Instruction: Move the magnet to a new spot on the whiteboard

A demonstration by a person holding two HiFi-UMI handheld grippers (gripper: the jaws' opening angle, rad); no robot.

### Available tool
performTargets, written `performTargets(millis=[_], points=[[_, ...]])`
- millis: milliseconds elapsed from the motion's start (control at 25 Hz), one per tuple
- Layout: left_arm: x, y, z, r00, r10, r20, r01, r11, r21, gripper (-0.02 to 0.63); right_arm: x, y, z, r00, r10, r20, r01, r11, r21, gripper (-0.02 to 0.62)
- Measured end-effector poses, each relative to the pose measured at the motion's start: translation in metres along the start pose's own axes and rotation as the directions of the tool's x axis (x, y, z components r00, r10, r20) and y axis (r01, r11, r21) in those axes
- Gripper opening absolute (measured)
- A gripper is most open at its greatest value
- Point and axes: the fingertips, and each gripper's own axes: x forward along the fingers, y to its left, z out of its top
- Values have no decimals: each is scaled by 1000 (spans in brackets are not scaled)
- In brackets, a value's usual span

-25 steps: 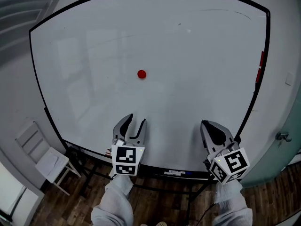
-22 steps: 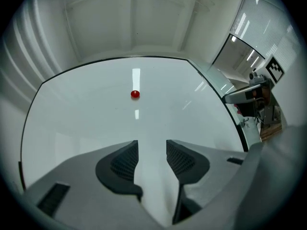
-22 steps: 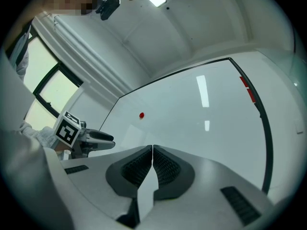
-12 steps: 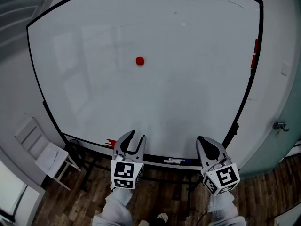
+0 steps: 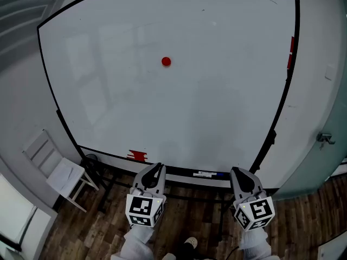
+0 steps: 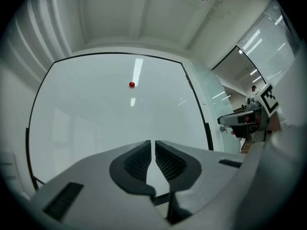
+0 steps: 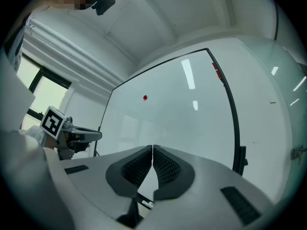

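A small round red magnet (image 5: 166, 62) sticks to the upper middle of the whiteboard (image 5: 227, 102). It also shows as a small dot, the magnet (image 6: 132, 84) in the left gripper view and the magnet (image 7: 145, 97) in the right gripper view. Both grippers hang below the board's bottom edge, far from the magnet. The left gripper (image 5: 158, 168) (image 6: 153, 142) is closing, its jaws almost together with nothing between them. The right gripper (image 5: 239, 172) (image 7: 152, 147) is shut and empty.
A white folding chair (image 5: 59, 172) stands at the lower left on the wooden floor. A red item (image 5: 137, 155) lies on the board's tray. Red markers (image 5: 291, 52) cling to the board's right edge. A metal fitting (image 5: 324, 138) juts from the right wall.
The left gripper's jaws have gone from wide apart to nearly together. Both grippers have dropped back below the board's bottom edge, and the red item on the tray has come into view.
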Motion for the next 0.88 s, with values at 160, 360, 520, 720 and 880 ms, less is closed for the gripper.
performTargets(millis=[160,360,520,720,880], points=[[-18,-12,-8,1000,-15,-8,15,999,-33,21,-16,10,-10,1000,-6,-15,6,999,34,28],[-35,-36,-23,998,-47,-39,46,998,-49,14,-41,22,-25,999,-11,-38,15,995,94,28],[-47,-54,-35,995,-87,-58,82,993,-87,9,-59,31,-45,996,-9,-87,21,991,133,28],[-60,-74,-56,989,-129,-75,118,985,-128,9,-75,32,-63,993,-32,-117,54,979,195,28],[-69,-90,-66,980,-186,-73,174,975,-139,9,-85,37,-75,989,-30,-144,59,978,198,28]])
